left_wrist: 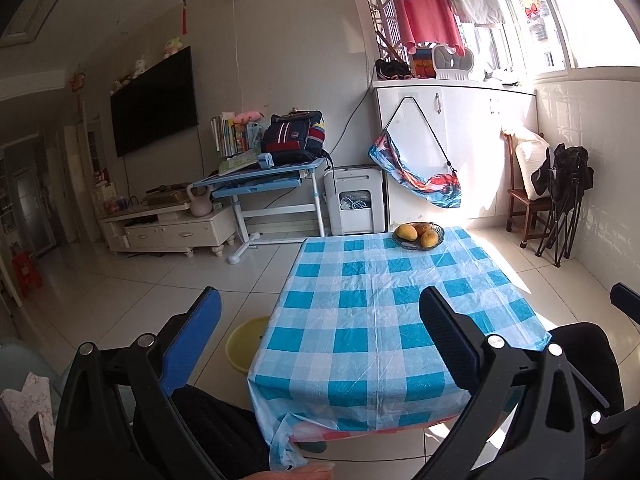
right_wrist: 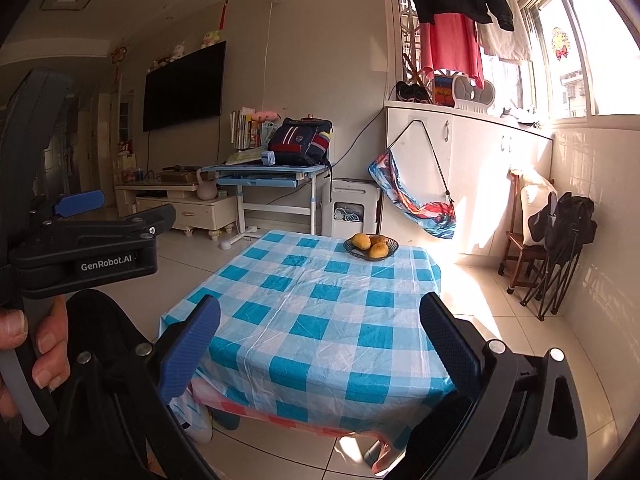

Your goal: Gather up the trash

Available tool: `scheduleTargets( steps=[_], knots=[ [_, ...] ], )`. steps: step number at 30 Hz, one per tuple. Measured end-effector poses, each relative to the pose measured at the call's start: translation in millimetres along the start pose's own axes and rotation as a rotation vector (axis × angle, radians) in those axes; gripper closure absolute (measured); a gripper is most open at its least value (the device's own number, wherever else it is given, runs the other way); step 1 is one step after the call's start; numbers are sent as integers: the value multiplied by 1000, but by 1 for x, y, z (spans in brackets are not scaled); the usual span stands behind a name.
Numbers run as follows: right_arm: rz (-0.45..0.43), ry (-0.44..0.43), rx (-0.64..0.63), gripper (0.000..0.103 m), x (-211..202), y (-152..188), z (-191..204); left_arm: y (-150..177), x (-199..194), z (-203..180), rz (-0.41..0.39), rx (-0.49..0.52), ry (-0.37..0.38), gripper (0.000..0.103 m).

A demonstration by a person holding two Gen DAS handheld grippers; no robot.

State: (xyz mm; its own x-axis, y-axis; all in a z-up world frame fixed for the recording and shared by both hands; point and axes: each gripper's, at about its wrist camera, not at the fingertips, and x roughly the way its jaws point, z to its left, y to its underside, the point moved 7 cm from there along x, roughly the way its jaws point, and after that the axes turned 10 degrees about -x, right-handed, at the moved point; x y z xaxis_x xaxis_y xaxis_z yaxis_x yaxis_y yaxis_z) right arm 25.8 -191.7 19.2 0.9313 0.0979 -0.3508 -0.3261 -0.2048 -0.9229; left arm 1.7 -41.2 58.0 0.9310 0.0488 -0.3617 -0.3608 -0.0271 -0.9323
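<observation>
My left gripper (left_wrist: 320,312) is open and empty, held above the near end of a low table with a blue and white checked cloth (left_wrist: 372,320). My right gripper (right_wrist: 320,320) is open and empty too, over the same table (right_wrist: 320,328). The left gripper's body also shows at the left of the right wrist view (right_wrist: 84,244), held by a hand. A yellow basin (left_wrist: 245,344) stands on the floor left of the table. No loose trash shows on the cloth.
A dark bowl of mangoes (left_wrist: 418,235) sits at the table's far end, also in the right wrist view (right_wrist: 371,246). Behind stand a blue desk (left_wrist: 272,180), a white appliance (left_wrist: 354,204), a TV cabinet (left_wrist: 168,228) and a wooden chair (left_wrist: 528,200).
</observation>
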Motion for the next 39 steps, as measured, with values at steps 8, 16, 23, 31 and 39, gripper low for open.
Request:
scheduleTargets(
  steps=[8, 16, 23, 31, 39],
  knots=[
    [-3, 7, 11, 8, 0, 1, -4, 0, -2, -3, -1, 7, 8, 7],
    [-2, 6, 12, 8, 0, 1, -4, 1, -2, -2, 3, 5, 8, 7],
    [-1, 6, 10, 8, 0, 1, -3, 1, -1, -1, 8, 7, 12, 7],
    [-1, 6, 10, 8, 0, 1, -4, 1, -1, -1, 8, 6, 11, 7],
    [0, 5, 10, 8, 0, 2, -5, 1, -1, 0, 9, 5, 13, 7]
  ],
)
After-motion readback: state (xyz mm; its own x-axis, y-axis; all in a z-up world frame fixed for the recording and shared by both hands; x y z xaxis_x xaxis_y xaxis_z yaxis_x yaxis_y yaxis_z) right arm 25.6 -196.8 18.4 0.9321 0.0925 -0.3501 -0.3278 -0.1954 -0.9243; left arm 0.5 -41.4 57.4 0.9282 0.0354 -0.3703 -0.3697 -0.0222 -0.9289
